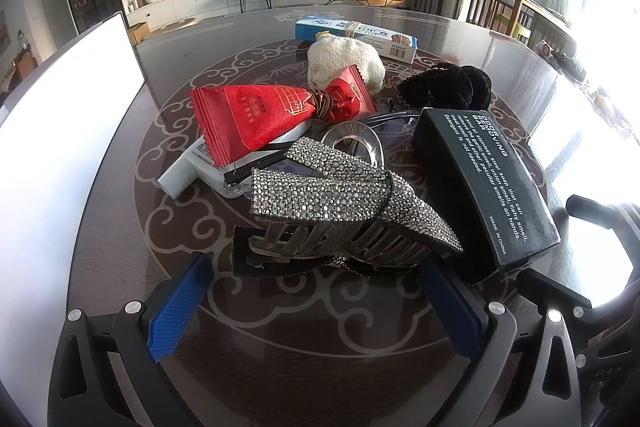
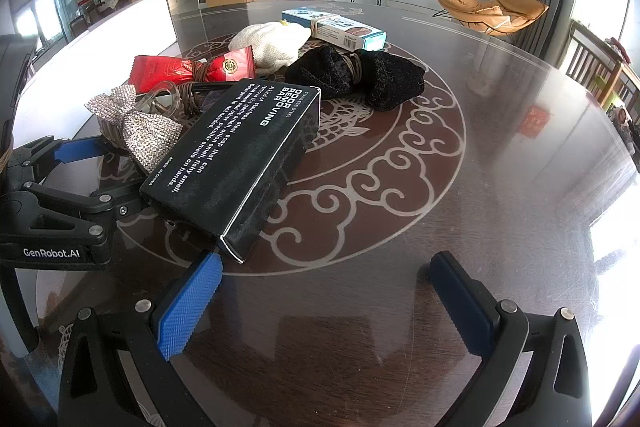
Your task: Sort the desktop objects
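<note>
Near the middle of the desk (image 2: 500,155), over its inlaid medallion, lay the heap I was to sort: a rhinestone hair clip (image 1: 344,203), a black box (image 1: 484,183) printed with "odor removing bar", a red packet (image 1: 276,115) tied with cord, a cream knitted pouch (image 1: 344,65), a black fuzzy bundle (image 1: 444,87), and a blue-and-white carton (image 1: 356,37) toward the far edge. A white tray (image 1: 60,155) stood along the left edge.

My left gripper (image 1: 316,301) sat low with its jaws apart, the hair clip just ahead between the blue pads (image 1: 180,307); nothing was clamped. My right gripper (image 2: 326,301) also stood apart and empty, its left pad just beside the black box's near corner.

I judged this the approach to a first pick. Next I would have needed to ease the left forward until the pads flanked the clip's comb, then close without nudging the box leaning beside it.
</note>
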Tool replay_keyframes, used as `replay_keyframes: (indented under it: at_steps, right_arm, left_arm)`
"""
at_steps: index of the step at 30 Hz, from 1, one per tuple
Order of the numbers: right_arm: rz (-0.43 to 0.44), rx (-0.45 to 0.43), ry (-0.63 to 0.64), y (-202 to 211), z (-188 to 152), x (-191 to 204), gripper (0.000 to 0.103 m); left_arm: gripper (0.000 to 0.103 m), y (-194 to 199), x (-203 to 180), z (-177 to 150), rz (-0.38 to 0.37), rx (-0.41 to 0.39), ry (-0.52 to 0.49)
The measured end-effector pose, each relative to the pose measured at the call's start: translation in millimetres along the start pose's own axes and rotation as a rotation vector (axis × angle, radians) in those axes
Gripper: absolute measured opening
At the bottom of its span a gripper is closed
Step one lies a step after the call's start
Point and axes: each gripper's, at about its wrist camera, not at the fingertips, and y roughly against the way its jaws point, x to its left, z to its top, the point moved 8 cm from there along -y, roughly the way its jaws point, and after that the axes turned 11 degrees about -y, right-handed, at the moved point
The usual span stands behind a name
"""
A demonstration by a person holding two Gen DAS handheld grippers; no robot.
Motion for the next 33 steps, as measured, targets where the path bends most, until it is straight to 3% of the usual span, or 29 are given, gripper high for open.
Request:
replay_keyframes:
  at_steps: [24,29,33]
  right_arm:
    - [0.000,0.001,-0.001,0,-1,0,0.103]
    - [0.000,0.001,-0.001,0,-1,0,0.103]
    - [0.000,0.002,-0.001,0,0,0,0.103]
  left_arm:
    - [0.103,0,0,-1,-0.004,0.005,-0.007]
    - [0.103,28,5,-39,-0.057,0.009,-0.076]
    - [0.103,33,19,-50,-0.036,0.005,-0.043]
